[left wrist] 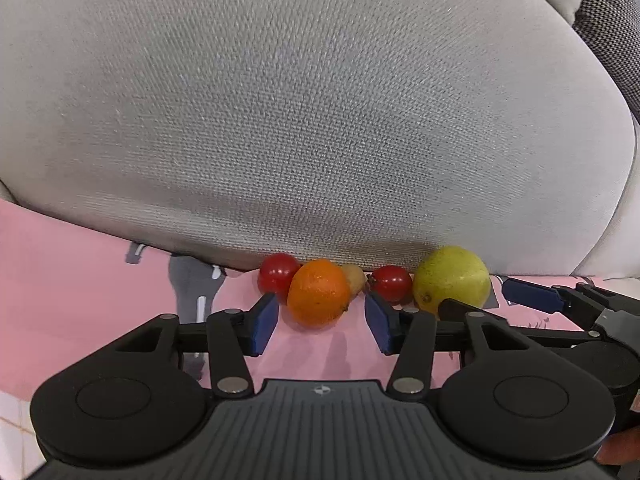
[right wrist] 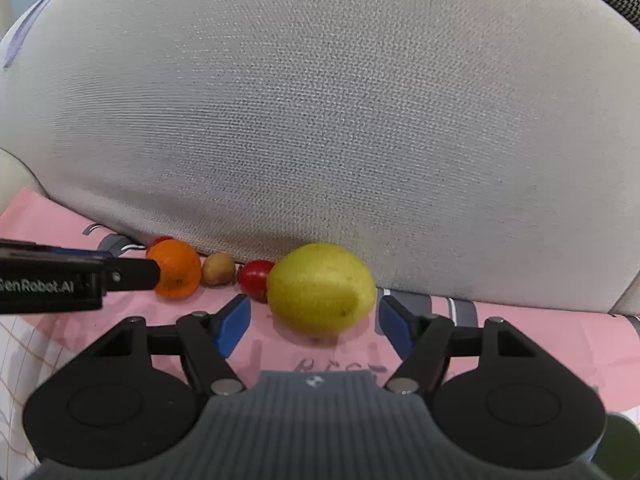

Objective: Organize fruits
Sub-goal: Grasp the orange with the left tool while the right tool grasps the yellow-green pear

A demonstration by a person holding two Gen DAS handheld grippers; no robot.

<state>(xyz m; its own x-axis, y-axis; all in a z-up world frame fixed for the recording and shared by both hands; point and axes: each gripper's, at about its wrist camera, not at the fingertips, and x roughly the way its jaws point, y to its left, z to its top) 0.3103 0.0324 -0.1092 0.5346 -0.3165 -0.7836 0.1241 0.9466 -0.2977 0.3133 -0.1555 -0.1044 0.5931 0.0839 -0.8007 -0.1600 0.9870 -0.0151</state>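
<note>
Here, in the left wrist view, the left tool [left wrist: 320, 322] stands open with the orange [left wrist: 319, 293] just beyond its blue pads, untouched, at twelve o'clock against the grey cushion [left wrist: 300, 120]; centre it and close gently, since red fruits [left wrist: 277, 276] crowd its sides. In the right wrist view, the right tool [right wrist: 314, 326] also gapes, the yellow-green fruit [right wrist: 321, 288] ahead on the pink cloth [right wrist: 540, 332]; advance squarely before closing, or it may roll.

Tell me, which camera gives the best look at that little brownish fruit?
The right wrist view: the small brownish fruit sits unobstructed between the orange and a red fruit. In the left wrist view it is mostly hidden behind the orange.
</note>
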